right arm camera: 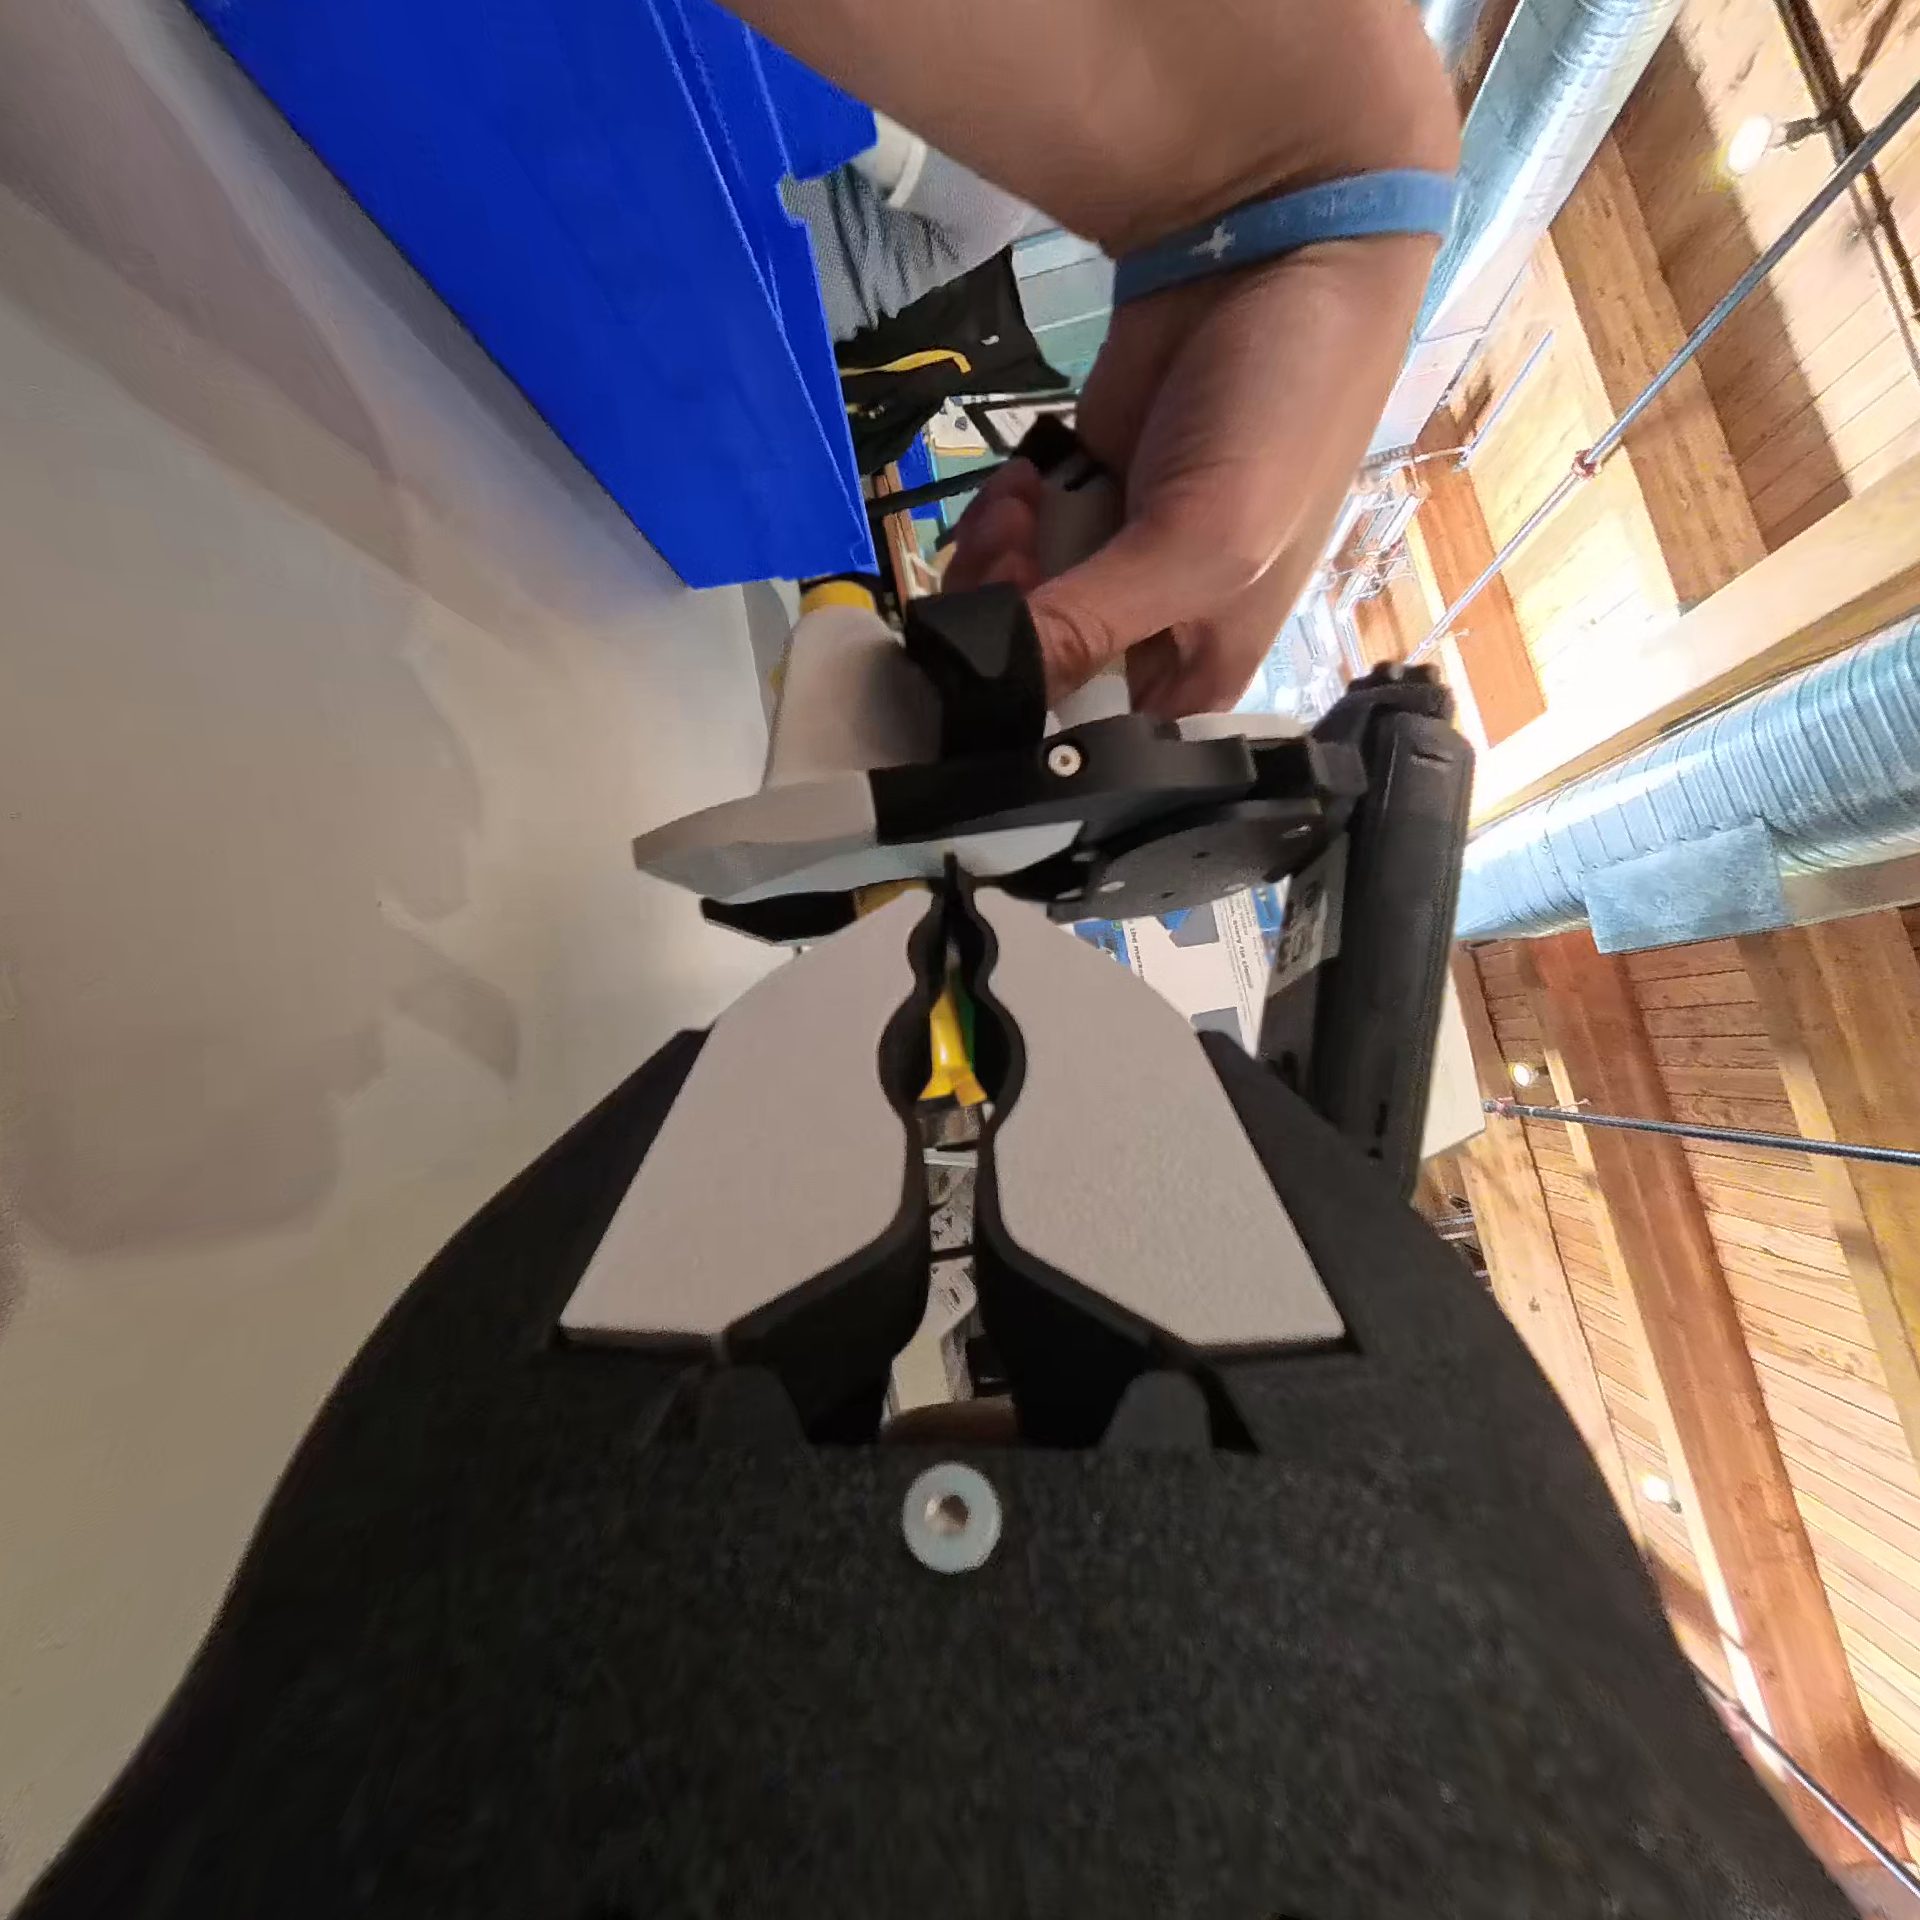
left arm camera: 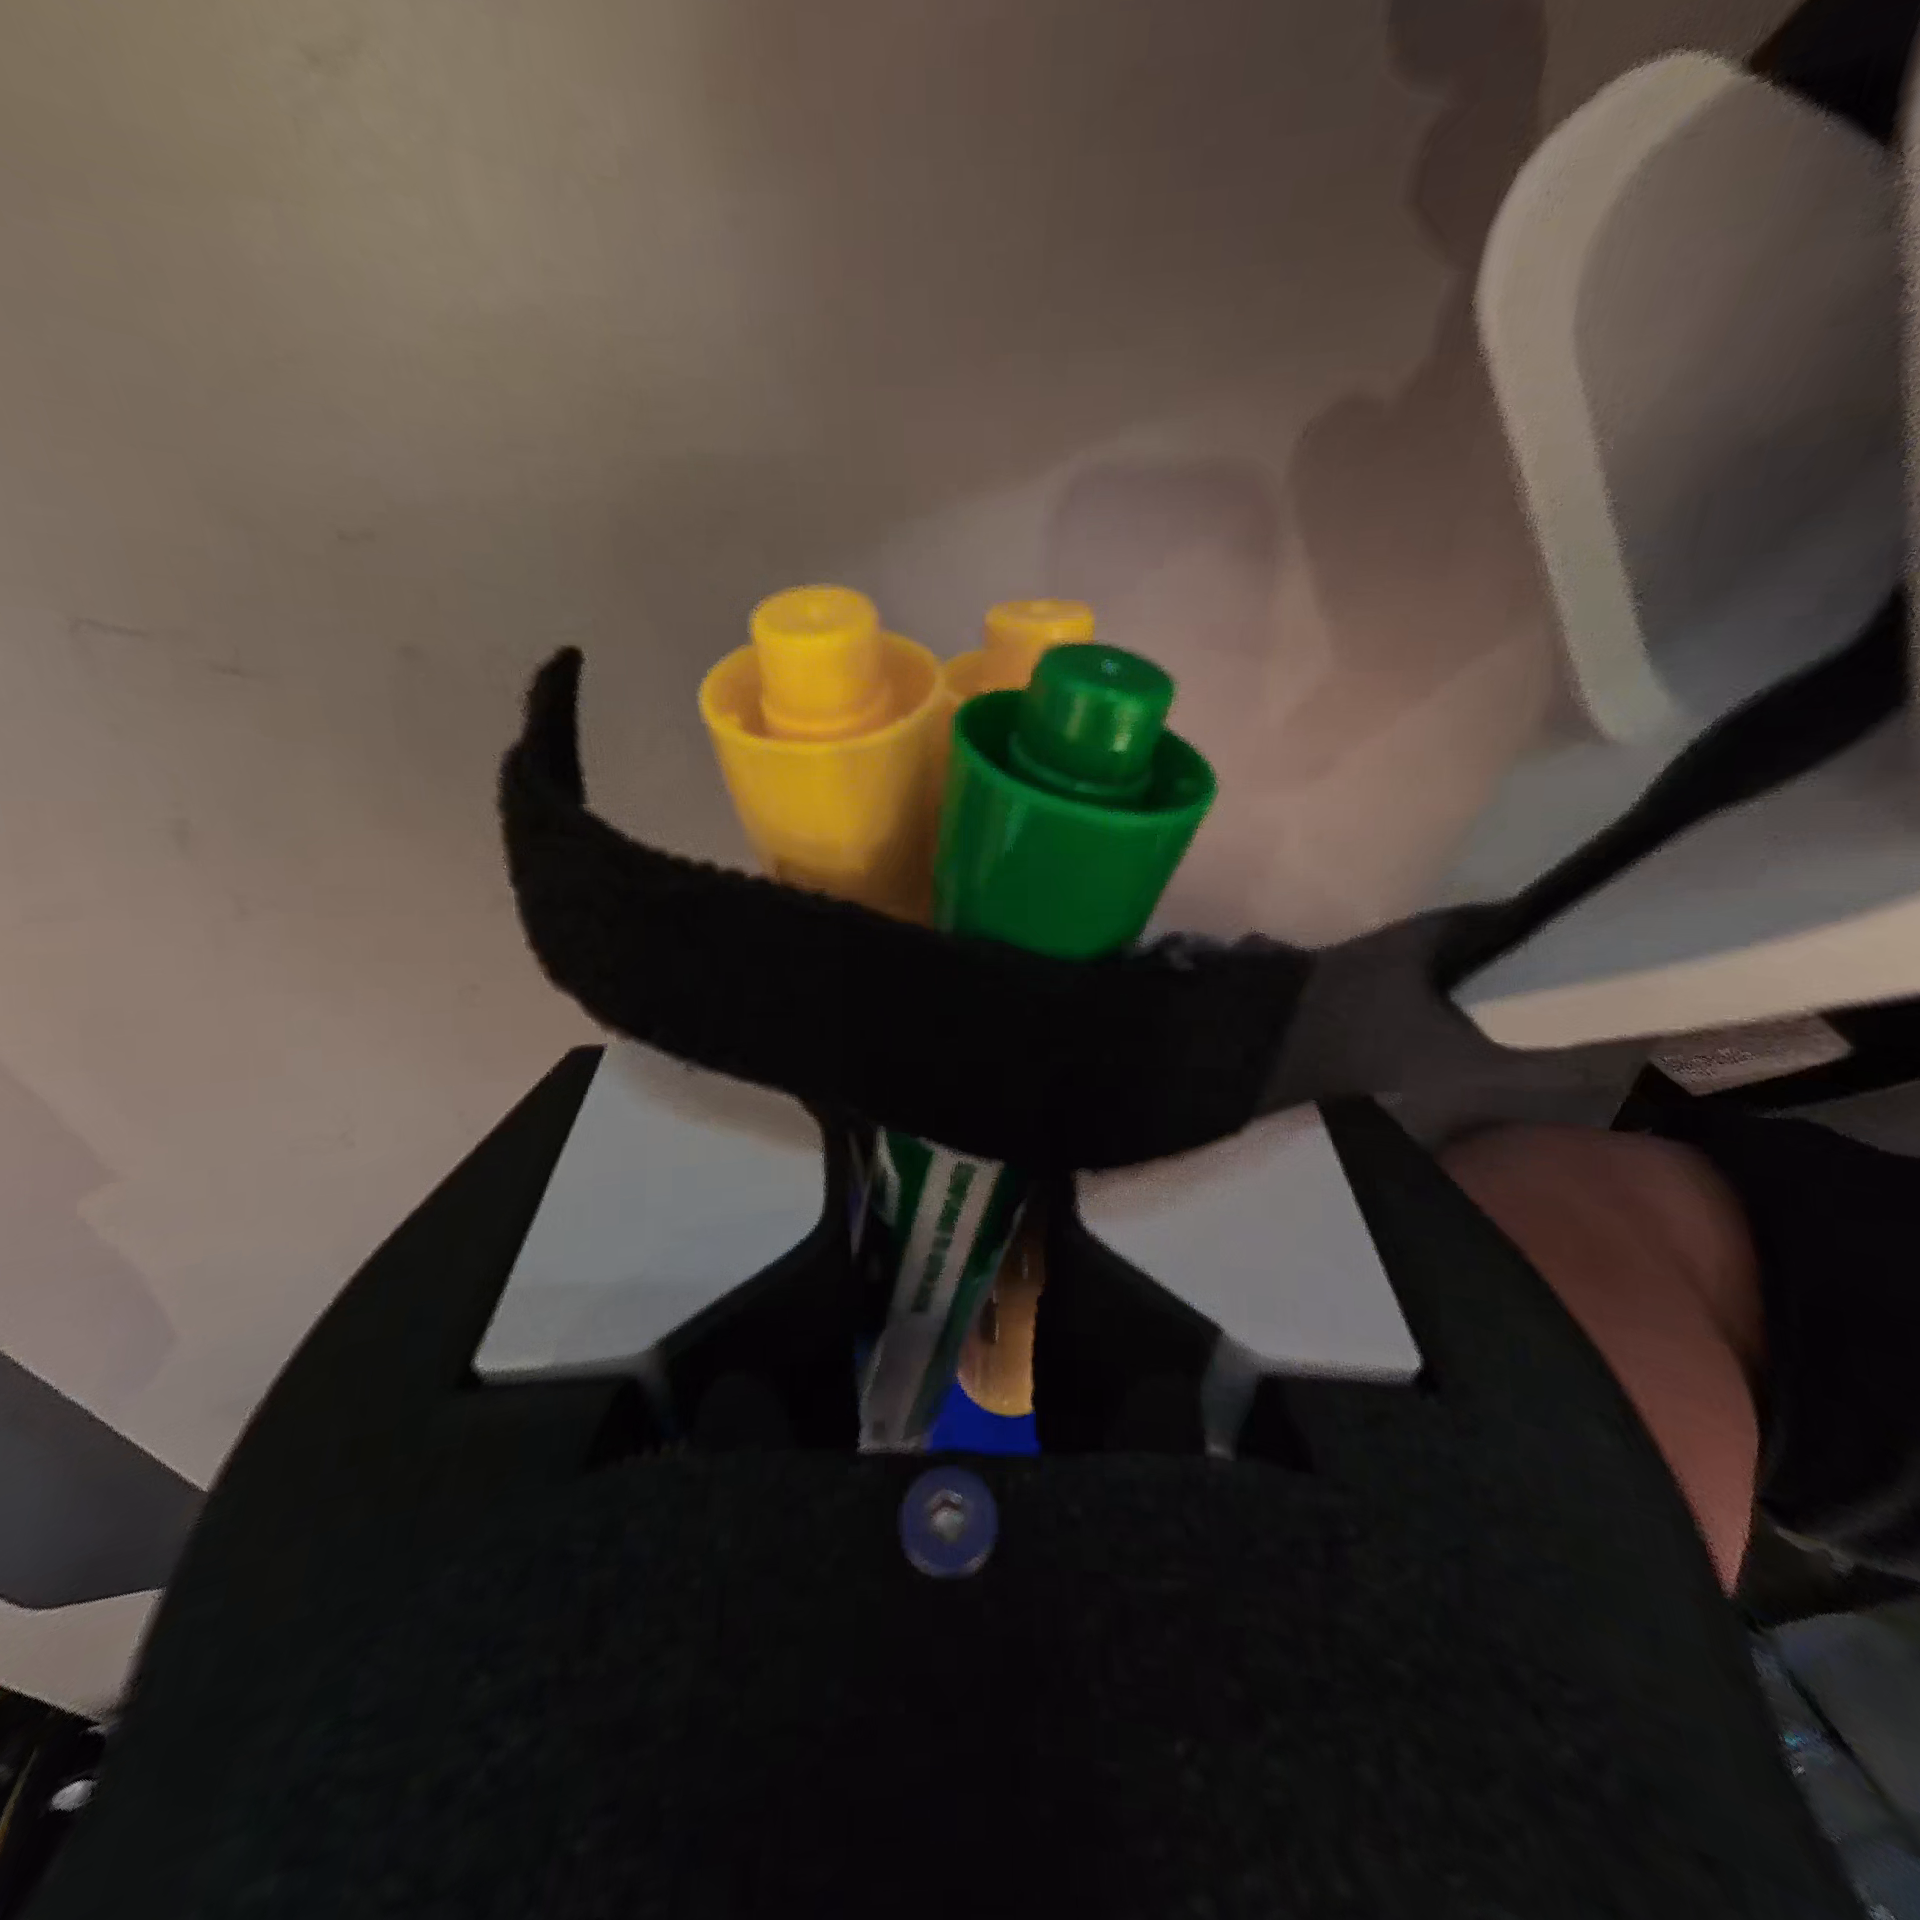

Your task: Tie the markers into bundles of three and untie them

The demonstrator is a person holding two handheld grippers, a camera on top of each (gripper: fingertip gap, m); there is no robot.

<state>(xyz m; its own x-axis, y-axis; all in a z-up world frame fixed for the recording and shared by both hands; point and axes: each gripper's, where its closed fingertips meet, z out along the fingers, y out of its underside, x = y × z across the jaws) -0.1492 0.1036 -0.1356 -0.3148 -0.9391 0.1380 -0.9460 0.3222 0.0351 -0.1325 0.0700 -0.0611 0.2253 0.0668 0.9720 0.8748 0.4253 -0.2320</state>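
My left gripper (left arm camera: 956, 1112) is shut on three markers held side by side: two yellow markers (left arm camera: 821, 769) and a green marker (left arm camera: 1070, 810), caps pointing away. A black strap (left arm camera: 831, 987) loops around the front of the bundle just beyond the fingertips. Its left end curls up free. Its right end is pulled taut up to the right, pinched in my right gripper (left arm camera: 1704, 810). In the right wrist view my right gripper (right arm camera: 951, 883) is shut on the thin strap end, right against the left gripper (right arm camera: 790, 831). The markers (right arm camera: 945, 1039) show through the jaw gap.
The white table (left arm camera: 312, 416) lies below the markers and also shows in the right wrist view (right arm camera: 208, 727). A blue bin (right arm camera: 582, 260) stands on it behind the grippers. A person's hand (right arm camera: 1195, 468) holds the left gripper's handle. The grippers' ends are close to 8 cm from one another.
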